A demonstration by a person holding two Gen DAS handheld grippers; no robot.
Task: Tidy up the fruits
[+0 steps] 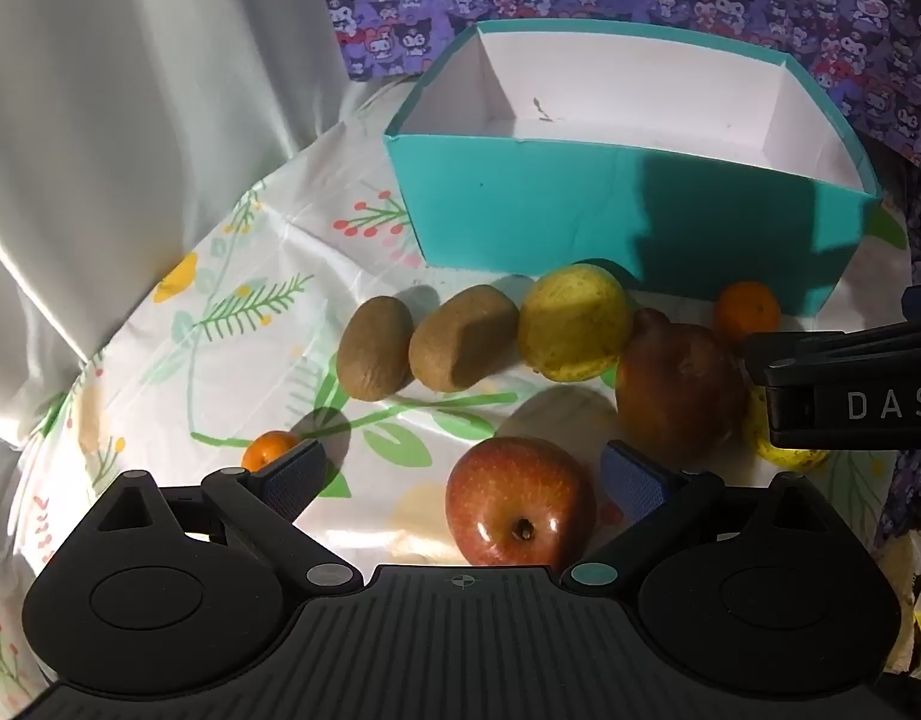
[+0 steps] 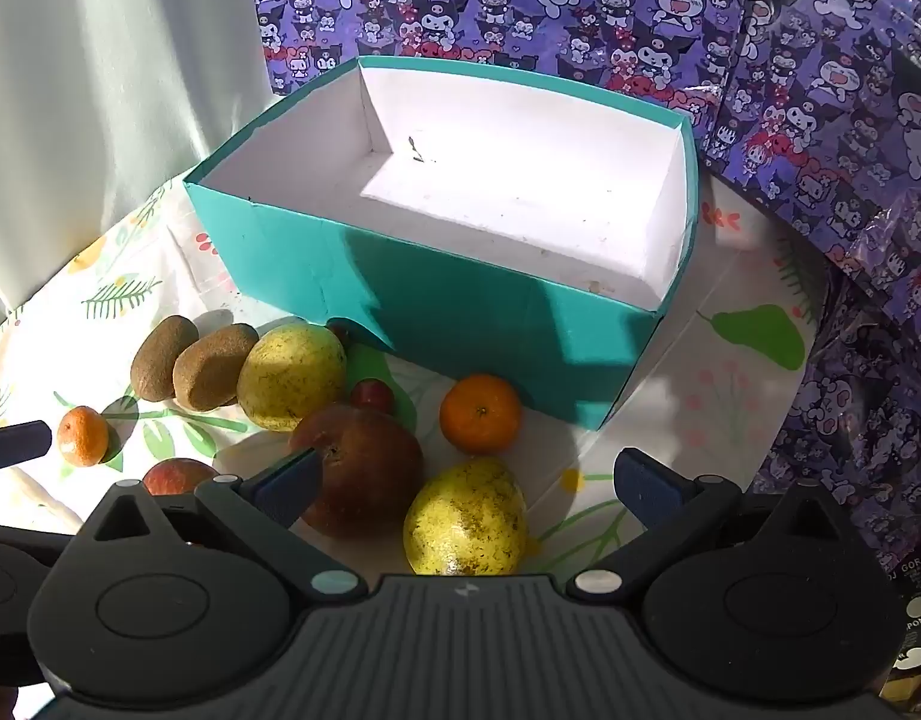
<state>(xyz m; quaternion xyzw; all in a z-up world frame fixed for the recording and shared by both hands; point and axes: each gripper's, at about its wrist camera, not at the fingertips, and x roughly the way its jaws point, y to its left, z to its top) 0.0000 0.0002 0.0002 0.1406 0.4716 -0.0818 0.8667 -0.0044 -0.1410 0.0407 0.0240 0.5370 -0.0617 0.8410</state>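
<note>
Both grippers wide open and empty: left gripper (image 1: 460, 483) pitched down straddling the apple (image 1: 520, 504), right gripper (image 2: 469, 483) over the pear (image 2: 466, 519), box (image 2: 436, 294) beyond.

In the left wrist view, the right gripper (image 1: 850, 390) covers most of 1 yellow pear (image 1: 781, 450). In the right wrist view, the red apple (image 2: 178, 476) shows only its top.

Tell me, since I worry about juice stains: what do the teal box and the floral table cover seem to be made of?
The teal box looks like thin cardboard: matt teal outside, plain white inside, with sharp folded edges and a faint seam on its front wall. The floral table cover looks like thin plastic sheeting: it is glossy in the sun with stiff fold creases, though coated fabric cannot be ruled out.
</note>
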